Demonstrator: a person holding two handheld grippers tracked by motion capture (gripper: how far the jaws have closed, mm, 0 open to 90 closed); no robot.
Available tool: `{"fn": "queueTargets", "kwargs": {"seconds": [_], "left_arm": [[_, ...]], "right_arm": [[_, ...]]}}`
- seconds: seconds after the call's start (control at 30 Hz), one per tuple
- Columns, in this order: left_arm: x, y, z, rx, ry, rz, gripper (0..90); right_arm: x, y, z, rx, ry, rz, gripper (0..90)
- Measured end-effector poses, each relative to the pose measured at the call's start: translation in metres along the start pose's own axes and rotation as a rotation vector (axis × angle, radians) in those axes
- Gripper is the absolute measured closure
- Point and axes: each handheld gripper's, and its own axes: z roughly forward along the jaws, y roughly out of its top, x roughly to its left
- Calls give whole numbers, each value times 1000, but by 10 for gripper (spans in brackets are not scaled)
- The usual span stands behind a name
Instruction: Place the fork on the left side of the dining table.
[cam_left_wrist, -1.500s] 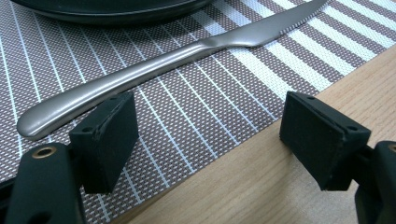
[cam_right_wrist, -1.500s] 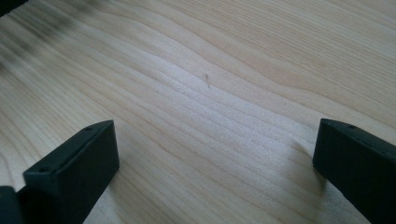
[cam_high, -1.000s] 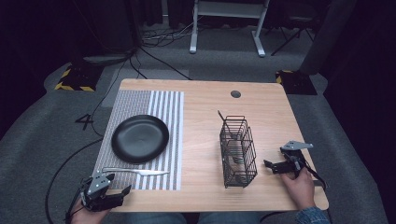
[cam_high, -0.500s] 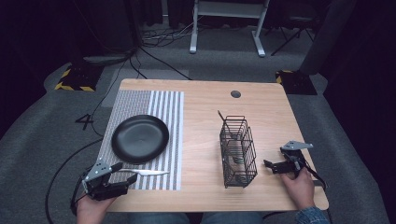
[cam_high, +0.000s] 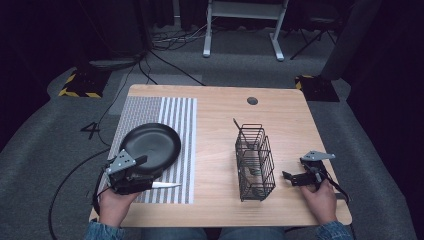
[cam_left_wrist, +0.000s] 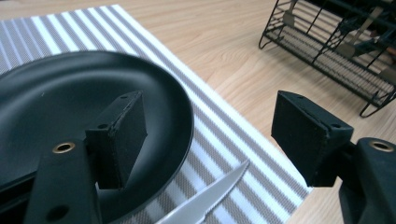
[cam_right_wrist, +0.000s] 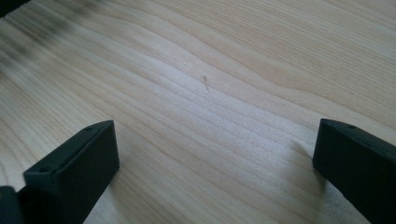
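A black plate (cam_high: 152, 145) (cam_left_wrist: 60, 93) lies on a grey striped placemat (cam_high: 175, 115) (cam_left_wrist: 233, 140). Beside the plate's near edge rests a silver knife (cam_high: 167, 185) (cam_left_wrist: 205, 200), blade pointing right. My left gripper (cam_high: 145, 172) (cam_left_wrist: 212, 121) hovers over that edge, above the knife. It is open with nothing between its jaws, which have just been closing a little. My right gripper (cam_high: 289, 176) (cam_right_wrist: 215, 154) sits low over bare wood right of a black wire basket (cam_high: 255, 162) (cam_left_wrist: 336, 51), open and empty.
The basket holds some metal cutlery and stands upright at the table's middle right. The wooden table (cam_high: 215, 110) has a round cable hole (cam_high: 252, 100) near its far edge. Cables and a desk frame lie on the floor beyond.
My left gripper has risen from the table's front left corner and moved forward to the plate's near edge, over the knife. The right gripper has stayed put.
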Motion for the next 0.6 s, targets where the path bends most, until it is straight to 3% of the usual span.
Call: {"fn": "queueTargets", "kwargs": {"seconds": [0.1,0.13,0.37,0.6], "left_arm": [[-3,12,8,5,-18,11,277],[-5,21,13,8,-25,33,278],[-14,51,35,-10,-61,88,280],[-20,72,55,-44,-116,71,284]], "right_arm": [[0,0,0,0,-2,1,5],[0,0,0,0,-2,1,4],[0,0,0,0,-2,1,5],[0,0,0,0,-2,1,5]]}}
